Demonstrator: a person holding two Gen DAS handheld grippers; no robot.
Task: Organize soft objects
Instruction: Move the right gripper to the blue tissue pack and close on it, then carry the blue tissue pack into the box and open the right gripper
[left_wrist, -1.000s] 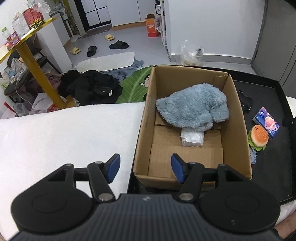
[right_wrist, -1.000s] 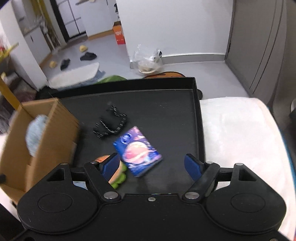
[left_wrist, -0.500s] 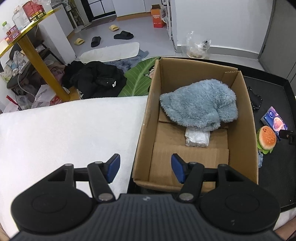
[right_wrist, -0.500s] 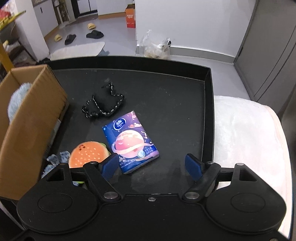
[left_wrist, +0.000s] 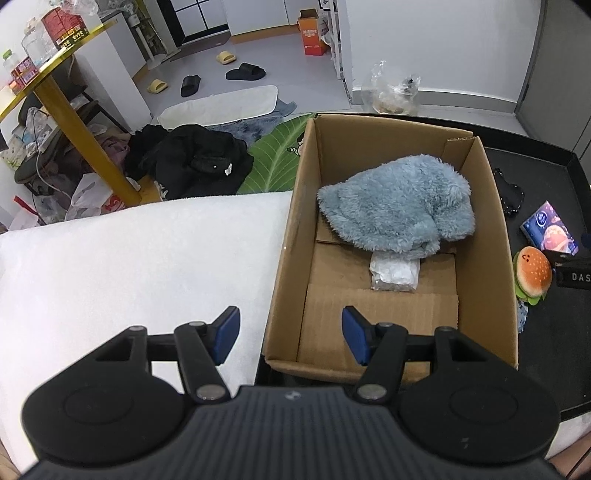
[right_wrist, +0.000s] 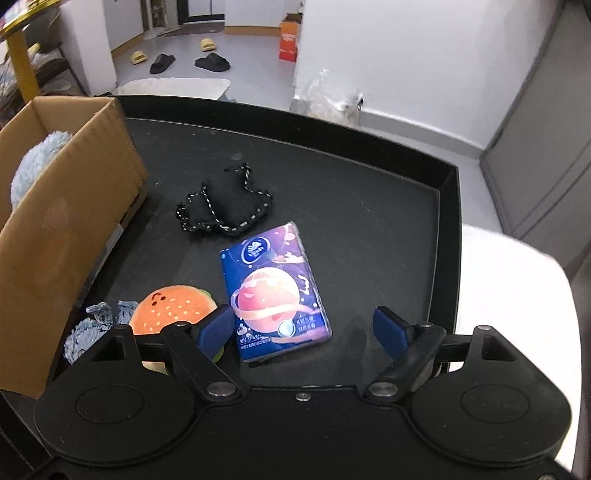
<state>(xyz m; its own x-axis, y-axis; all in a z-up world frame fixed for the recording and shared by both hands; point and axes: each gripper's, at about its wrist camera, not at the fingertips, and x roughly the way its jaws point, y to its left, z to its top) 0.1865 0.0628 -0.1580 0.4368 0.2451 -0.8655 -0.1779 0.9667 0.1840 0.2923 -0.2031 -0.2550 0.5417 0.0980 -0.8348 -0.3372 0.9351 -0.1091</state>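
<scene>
The right gripper (right_wrist: 303, 328) is hanging open over the near end of the tissue pack (right_wrist: 275, 290), its jaws having just been widening, with nothing pressed between its pads. One landmark serves for places: the cardboard box (left_wrist: 391, 236) sitting at the left end of the black tray (right_wrist: 369, 177). The pack is lying flat to the right of the box, the burger plush (right_wrist: 173, 306) is lying between the pack and the box wall, and the black corded pouch (right_wrist: 225, 210) is lying farther back. The gripper's left finger is sitting just beside the plush, so a descent is likely risking pinching plush and pack together, or skidding the slick pack along the tray. The left gripper (left_wrist: 290, 334) is waiting open and empty over the box's near rim, where the grey fluffy cloth (left_wrist: 399, 206) is already filling the far half.
</scene>
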